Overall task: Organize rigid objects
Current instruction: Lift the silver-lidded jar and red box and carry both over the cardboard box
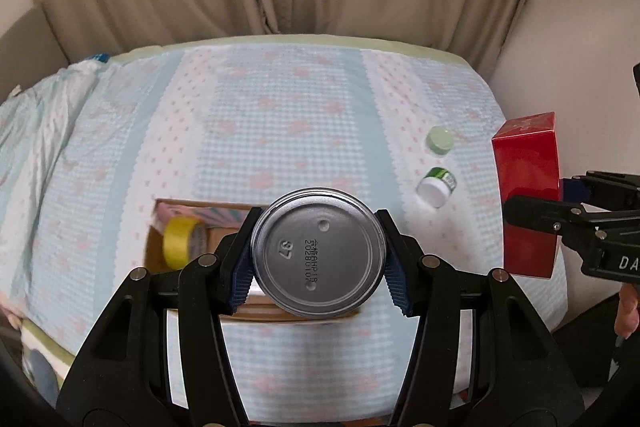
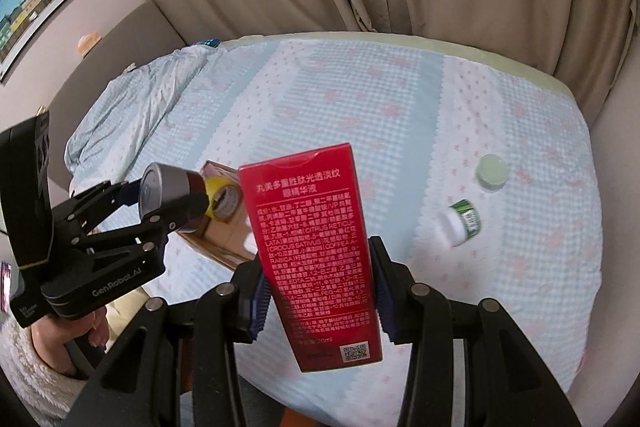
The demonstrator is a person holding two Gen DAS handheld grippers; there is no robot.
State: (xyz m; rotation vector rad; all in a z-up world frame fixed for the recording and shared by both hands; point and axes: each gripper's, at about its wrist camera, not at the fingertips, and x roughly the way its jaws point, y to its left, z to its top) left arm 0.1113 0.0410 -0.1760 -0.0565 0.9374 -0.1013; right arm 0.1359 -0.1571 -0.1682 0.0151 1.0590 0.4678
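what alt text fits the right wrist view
The right gripper clamps a red box above a bed; at left the left gripper holds a can over a cardboard box. Two small jars lie on the bed.

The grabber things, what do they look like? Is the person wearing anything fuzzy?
Both are black plastic claws with round silver rivets and ridged dark blue pads on the fingers. The left gripper has white GenRobot.AI lettering, a thin yellow stripe and a boxy black body. The right gripper shows white letters, cut off. The sleeve is fluffy white.
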